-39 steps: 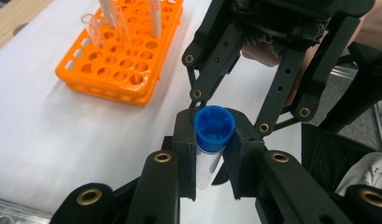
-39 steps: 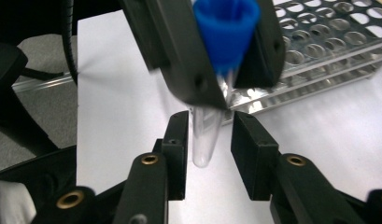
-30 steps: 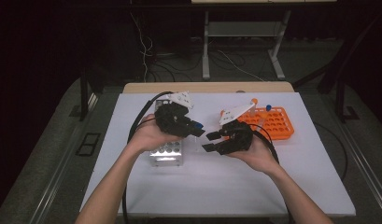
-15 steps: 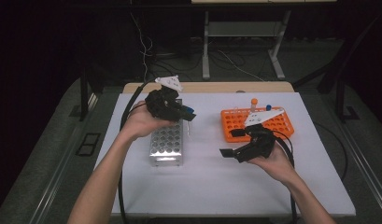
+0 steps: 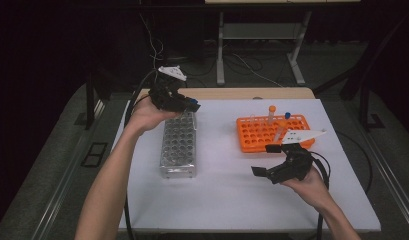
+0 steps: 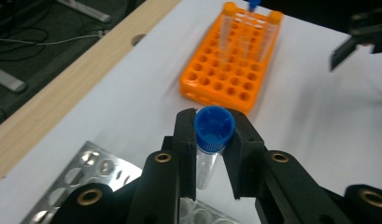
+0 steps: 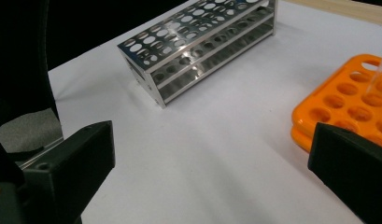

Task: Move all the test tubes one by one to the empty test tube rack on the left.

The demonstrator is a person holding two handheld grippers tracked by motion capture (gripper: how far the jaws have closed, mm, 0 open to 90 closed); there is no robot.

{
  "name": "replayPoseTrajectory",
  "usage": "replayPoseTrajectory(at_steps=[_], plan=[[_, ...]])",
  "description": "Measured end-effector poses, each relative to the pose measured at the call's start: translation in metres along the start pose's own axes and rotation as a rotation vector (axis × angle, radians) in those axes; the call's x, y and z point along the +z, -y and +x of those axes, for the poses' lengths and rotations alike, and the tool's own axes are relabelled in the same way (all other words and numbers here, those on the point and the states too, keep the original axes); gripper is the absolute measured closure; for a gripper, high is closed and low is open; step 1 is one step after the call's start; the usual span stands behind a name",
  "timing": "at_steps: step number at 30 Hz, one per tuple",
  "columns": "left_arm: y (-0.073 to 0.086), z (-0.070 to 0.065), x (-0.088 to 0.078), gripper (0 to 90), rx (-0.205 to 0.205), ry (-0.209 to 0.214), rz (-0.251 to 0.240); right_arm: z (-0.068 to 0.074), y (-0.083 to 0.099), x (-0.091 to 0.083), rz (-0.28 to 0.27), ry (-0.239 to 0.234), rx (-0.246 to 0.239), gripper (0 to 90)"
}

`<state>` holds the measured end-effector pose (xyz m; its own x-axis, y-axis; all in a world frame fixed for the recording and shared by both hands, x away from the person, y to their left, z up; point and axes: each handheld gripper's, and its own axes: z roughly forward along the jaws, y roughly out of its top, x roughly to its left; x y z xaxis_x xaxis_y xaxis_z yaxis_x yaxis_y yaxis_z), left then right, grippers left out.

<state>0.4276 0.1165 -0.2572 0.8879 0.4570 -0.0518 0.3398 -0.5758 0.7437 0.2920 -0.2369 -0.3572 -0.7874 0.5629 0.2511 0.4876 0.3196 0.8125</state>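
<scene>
Left hand-held gripper (image 6: 211, 154): clamped on blue-capped tube (image 6: 213, 135), cap gripped between both black jaws at lower centre of the left gripper view, clear body hanging below. Seen in the high view at upper left (image 5: 184, 104), raised over the far end of the steel rack (image 5: 178, 147). Right hand-held gripper (image 5: 273, 160): jaws wide apart, just been opening, nothing between them; placed at lower right of the high view, near the orange rack (image 5: 257, 135), well apart from the tube. Orange rack carrying capped tubes at its far end, on the white tabletop (image 5: 227, 200). Steel rack (image 7: 198, 46) at upper centre of the right gripper view.
</scene>
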Motion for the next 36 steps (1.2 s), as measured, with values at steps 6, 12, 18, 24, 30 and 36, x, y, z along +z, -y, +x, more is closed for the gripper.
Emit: replayPoseTrajectory(at_steps=[6, 12, 18, 24, 30, 36], plan=[[-0.003, 0.023, 0.008, 74.4, -0.029, -0.036, 0.007, -0.008, 0.01, -0.004, -0.007, 0.018, 0.022, 0.2], [-0.004, 0.038, 0.02, 74.5, -0.031, -0.075, 0.006, -0.017, 0.02, -0.01, -0.019, 0.036, 0.046, 0.2], [-0.003, 0.056, 0.03, 74.5, -0.056, -0.119, -0.006, -0.02, 0.028, -0.017, -0.028, 0.052, 0.056, 0.2], [0.004, 0.073, 0.037, 74.6, -0.096, -0.176, -0.027, -0.023, 0.036, -0.026, -0.043, 0.073, 0.069, 0.2], [0.011, 0.084, 0.046, 74.6, -0.131, -0.2, -0.045, -0.028, 0.041, -0.033, -0.056, 0.088, 0.085, 0.2], [0.016, 0.088, 0.061, 74.5, -0.139, -0.201, -0.019, -0.03, 0.043, -0.036, -0.065, 0.093, 0.088, 0.2]])
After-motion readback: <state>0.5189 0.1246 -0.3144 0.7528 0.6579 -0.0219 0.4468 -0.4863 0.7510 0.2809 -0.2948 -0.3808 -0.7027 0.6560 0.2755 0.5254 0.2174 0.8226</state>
